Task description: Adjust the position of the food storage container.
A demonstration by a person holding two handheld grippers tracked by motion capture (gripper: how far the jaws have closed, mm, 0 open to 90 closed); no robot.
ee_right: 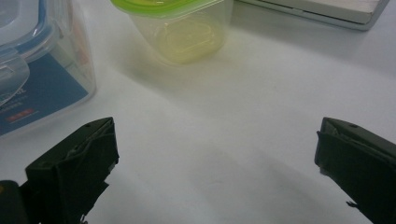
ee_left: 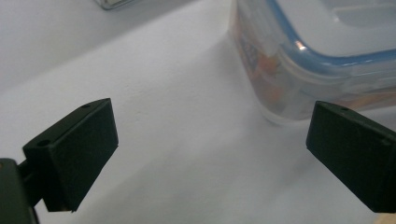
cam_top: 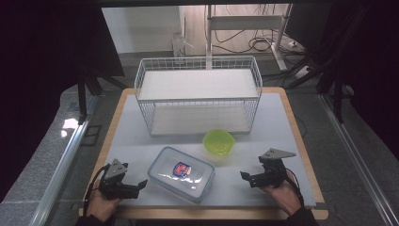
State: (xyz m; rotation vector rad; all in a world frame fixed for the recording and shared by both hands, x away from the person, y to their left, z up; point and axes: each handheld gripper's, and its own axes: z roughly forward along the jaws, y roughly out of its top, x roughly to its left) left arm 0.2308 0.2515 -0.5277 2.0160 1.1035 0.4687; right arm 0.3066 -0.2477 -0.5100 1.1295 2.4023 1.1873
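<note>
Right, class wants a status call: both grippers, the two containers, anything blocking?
Left gripper open, empty, beside the clear lidded box. Right gripper open, empty. Green-lidded tub apart, before the wire rack. Nothing blocking.

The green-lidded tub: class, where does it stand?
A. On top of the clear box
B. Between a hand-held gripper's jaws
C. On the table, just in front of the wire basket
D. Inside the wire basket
C: the green-lidded tub stands on the table, just in front of the wire basket, beside the clear box.

Clear lidded box [cam_top: 181, 173] between claws; green tub [cam_top: 219, 142] behind
</note>
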